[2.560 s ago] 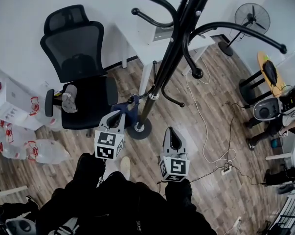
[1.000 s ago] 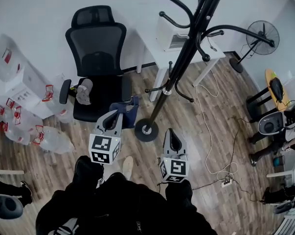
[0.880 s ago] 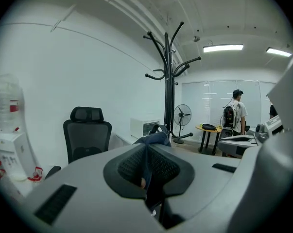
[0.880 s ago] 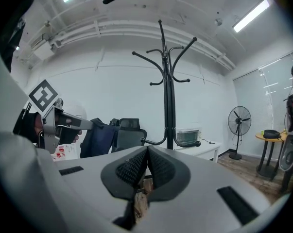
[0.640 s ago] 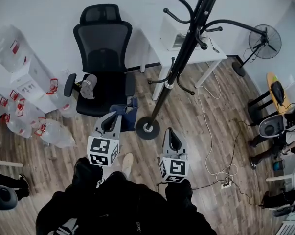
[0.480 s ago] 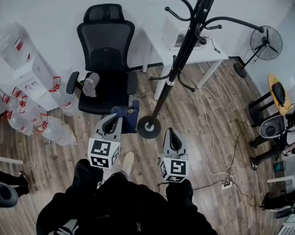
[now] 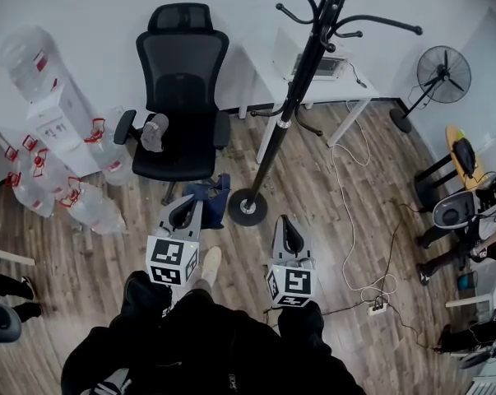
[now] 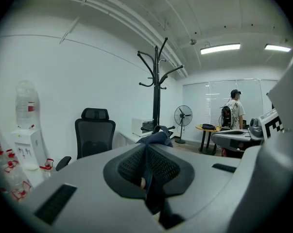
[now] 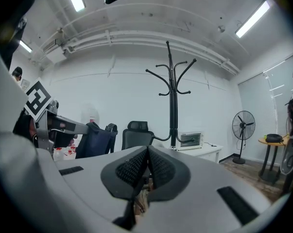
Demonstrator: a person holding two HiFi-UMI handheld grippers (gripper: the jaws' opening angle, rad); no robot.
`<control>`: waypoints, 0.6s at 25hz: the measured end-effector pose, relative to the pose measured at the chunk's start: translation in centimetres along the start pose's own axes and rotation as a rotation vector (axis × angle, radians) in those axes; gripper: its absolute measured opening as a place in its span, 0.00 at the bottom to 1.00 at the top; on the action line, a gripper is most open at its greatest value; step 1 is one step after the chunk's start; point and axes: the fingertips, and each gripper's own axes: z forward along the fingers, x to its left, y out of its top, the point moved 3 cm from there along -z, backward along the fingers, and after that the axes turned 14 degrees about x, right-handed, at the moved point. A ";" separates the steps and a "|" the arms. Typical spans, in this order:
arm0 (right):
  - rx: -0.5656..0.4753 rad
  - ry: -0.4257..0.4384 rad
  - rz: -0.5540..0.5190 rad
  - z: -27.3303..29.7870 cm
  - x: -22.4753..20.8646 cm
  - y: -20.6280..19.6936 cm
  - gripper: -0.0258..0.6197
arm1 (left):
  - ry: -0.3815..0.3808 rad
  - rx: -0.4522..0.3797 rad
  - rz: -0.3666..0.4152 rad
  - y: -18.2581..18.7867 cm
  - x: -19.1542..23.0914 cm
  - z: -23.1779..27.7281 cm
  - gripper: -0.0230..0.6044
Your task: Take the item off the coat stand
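The black coat stand (image 7: pixel 285 118) rises from a round base (image 7: pixel 248 208) on the wood floor, its hooks bare. My left gripper (image 7: pixel 184 211) is shut on a dark blue fabric bag (image 7: pixel 206 196), which hangs just left of the base, clear of the stand. In the left gripper view the blue cloth (image 8: pixel 156 139) is pinched between the pads of the left gripper (image 8: pixel 147 149), and the coat stand (image 8: pixel 157 91) is beyond. My right gripper (image 7: pixel 285 227) is shut with nothing in it, right of the base. The right gripper view shows the right gripper (image 9: pixel 147 152), the bag (image 9: pixel 95 140) at left and the stand (image 9: pixel 173 106).
A black office chair (image 7: pixel 178 97) stands behind the bag. A white table (image 7: pixel 264 72) with a small appliance is behind the stand. Water bottles (image 7: pixel 34 171) crowd the left wall. A fan (image 7: pixel 443 76), cables (image 7: pixel 346 212) and a power strip (image 7: pixel 377 307) are at right. A person (image 8: pixel 233 113) stands far off.
Both grippers have drawn back from the coat stand, the left still gripping the blue bag. The stand and chair now sit farther off in the head view.
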 end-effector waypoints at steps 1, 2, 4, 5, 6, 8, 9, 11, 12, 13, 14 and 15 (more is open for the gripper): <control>-0.001 -0.002 -0.002 -0.7 0.1 -0.3 0.06 | 0.000 -0.002 0.001 -0.4 -0.4 -0.5 0.08; -0.002 -0.004 -0.003 -1.3 0.2 -0.6 0.06 | -0.001 -0.003 0.002 -0.8 -0.8 -1.0 0.08; -0.002 -0.007 -0.005 -2.5 0.4 -1.1 0.06 | -0.005 -0.004 0.003 -1.5 -1.5 -1.9 0.08; -0.002 -0.008 -0.006 -3.1 0.5 -1.3 0.06 | -0.008 -0.004 0.004 -1.8 -1.8 -2.3 0.08; -0.003 -0.009 -0.007 -3.7 0.6 -1.5 0.06 | -0.011 -0.002 0.007 -2.1 -2.2 -2.7 0.08; -0.005 -0.011 -0.009 -4.8 0.7 -1.8 0.06 | -0.016 0.002 0.013 -2.8 -2.9 -3.6 0.08; -0.007 -0.012 -0.010 -5.4 0.8 -2.0 0.06 | -0.018 0.004 0.016 -3.1 -3.2 -4.0 0.08; -0.007 -0.014 -0.012 -6.5 1.0 -2.4 0.06 | -0.021 0.006 0.017 -3.9 -3.9 -4.9 0.08; -0.007 -0.014 -0.012 -7.0 1.2 -2.6 0.06 | -0.022 0.008 0.016 -4.2 -4.1 -5.3 0.08; -0.007 -0.014 -0.013 -7.4 1.3 -2.8 0.06 | -0.023 0.009 0.015 -4.5 -4.3 -5.6 0.08; -0.007 -0.013 -0.014 -7.6 1.3 -2.9 0.06 | -0.023 0.010 0.014 -4.7 -4.5 -5.9 0.08; -0.008 -0.012 -0.014 -7.8 1.4 -2.9 0.06 | -0.023 0.010 0.014 -4.8 -4.6 -6.0 0.08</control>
